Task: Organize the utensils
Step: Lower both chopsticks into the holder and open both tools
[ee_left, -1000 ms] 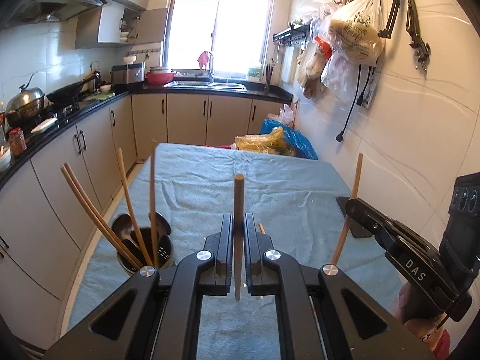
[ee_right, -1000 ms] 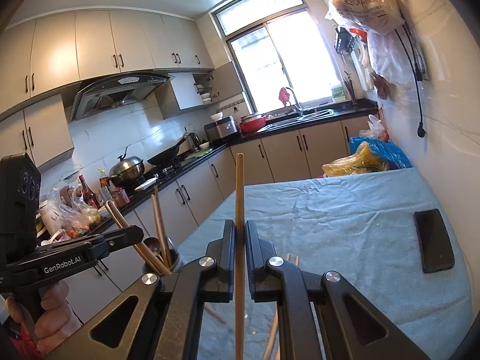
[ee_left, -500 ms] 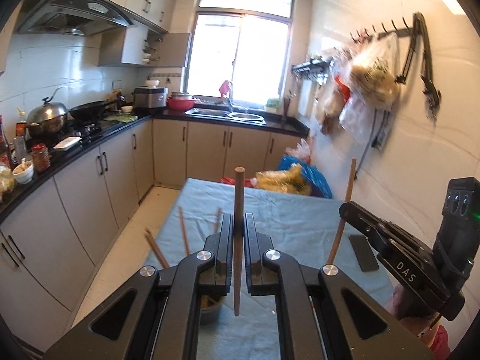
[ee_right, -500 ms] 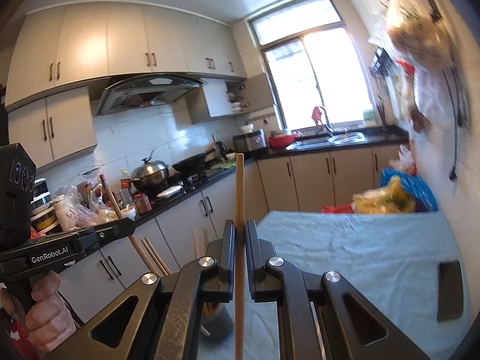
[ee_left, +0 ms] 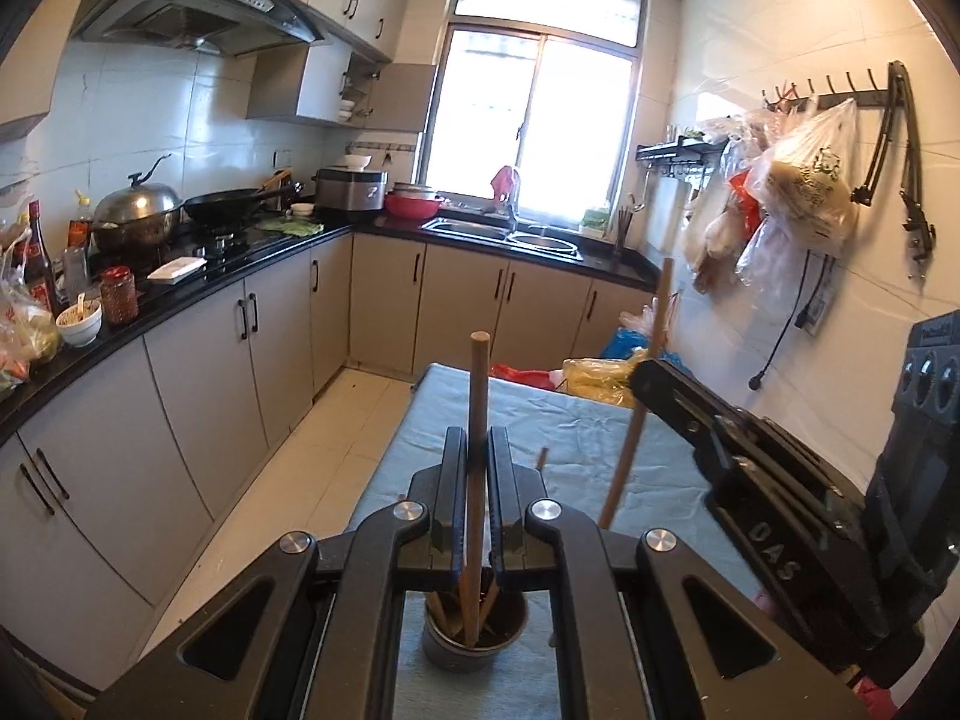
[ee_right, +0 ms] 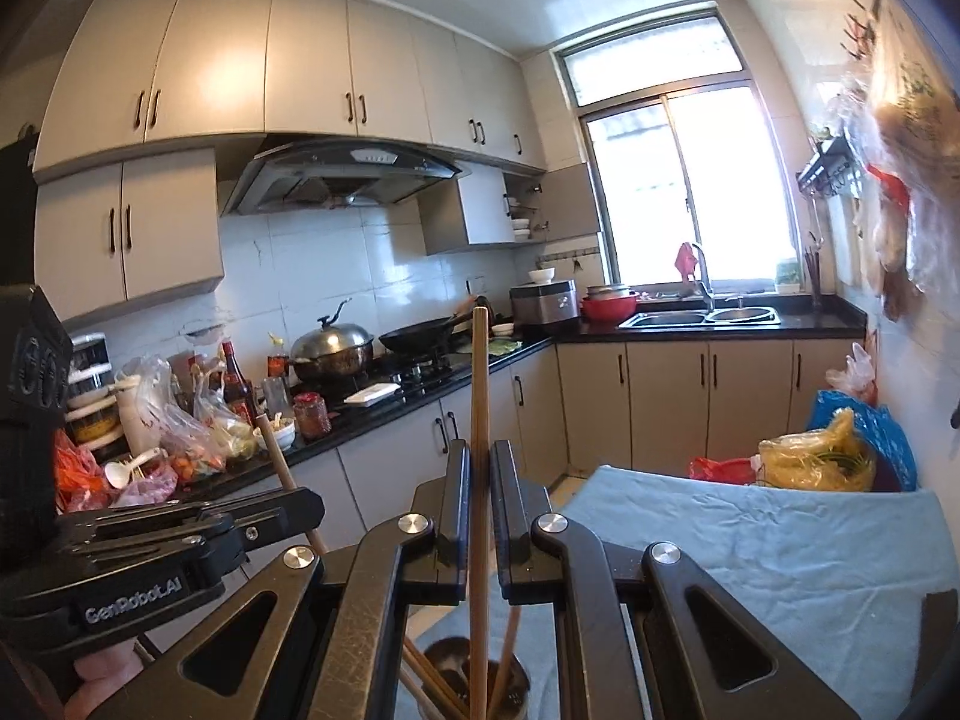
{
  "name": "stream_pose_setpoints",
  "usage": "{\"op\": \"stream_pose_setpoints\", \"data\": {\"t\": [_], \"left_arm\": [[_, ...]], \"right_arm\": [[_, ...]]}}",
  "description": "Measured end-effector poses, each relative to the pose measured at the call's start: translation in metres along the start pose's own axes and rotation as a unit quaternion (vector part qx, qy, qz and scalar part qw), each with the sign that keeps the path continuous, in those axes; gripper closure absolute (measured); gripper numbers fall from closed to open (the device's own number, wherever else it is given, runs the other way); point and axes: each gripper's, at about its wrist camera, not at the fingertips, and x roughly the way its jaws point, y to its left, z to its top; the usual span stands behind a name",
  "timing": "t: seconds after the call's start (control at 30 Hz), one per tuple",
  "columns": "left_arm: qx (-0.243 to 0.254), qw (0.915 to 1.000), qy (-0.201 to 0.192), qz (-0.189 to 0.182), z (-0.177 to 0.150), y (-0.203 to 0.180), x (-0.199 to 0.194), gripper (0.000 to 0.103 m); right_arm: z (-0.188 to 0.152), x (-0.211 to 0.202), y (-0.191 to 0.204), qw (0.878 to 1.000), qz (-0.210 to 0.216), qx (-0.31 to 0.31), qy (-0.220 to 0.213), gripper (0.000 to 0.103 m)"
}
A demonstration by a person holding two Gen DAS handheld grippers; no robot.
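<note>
My left gripper (ee_left: 477, 438) is shut on a wooden chopstick (ee_left: 478, 396) held upright, its lower end inside the dark utensil cup (ee_left: 474, 639) on the blue cloth. My right gripper (ee_right: 477, 450) is shut on another wooden chopstick (ee_right: 478, 396), also upright, its lower end reaching into the same cup (ee_right: 480, 684), which holds several other chopsticks. The right gripper (ee_left: 750, 468) with its chopstick (ee_left: 639, 414) shows at the right of the left wrist view. The left gripper (ee_right: 180, 546) shows at the lower left of the right wrist view.
The table with the blue cloth (ee_right: 780, 546) runs toward yellow and blue bags (ee_right: 840, 450) at its far end. A dark phone (ee_right: 936, 648) lies at the right edge. Kitchen counters (ee_left: 180, 294) with pots and bottles line the left, bags hang on the right wall (ee_left: 798, 192).
Both grippers have risen and tilted over the cup. The cup moved from the left of the views to directly beneath the jaws, and both chopstick ends now reach into it.
</note>
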Motion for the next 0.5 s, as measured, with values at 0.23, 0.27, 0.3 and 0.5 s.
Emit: {"op": "stream_pose_setpoints", "data": {"t": [0.23, 0.27, 0.3, 0.5], "left_arm": [[-0.003, 0.9998, 0.018, 0.001, -0.009, 0.007, 0.018, 0.097], [-0.003, 0.9998, 0.021, 0.002, -0.01, 0.007, 0.021, 0.097], [-0.004, 0.9997, 0.023, 0.002, -0.011, 0.007, 0.023, 0.097], [-0.004, 0.9994, 0.034, 0.002, -0.015, 0.009, 0.033, 0.097]], "right_arm": [[-0.021, 0.033, 0.0, 1.0, -0.003, 0.001, 0.031, 0.096], [-0.023, 0.035, -0.001, 0.999, -0.003, 0.002, 0.034, 0.096], [-0.026, 0.038, -0.002, 0.999, -0.004, 0.002, 0.038, 0.096], [-0.033, 0.045, -0.008, 0.999, -0.008, 0.004, 0.046, 0.096]]}}
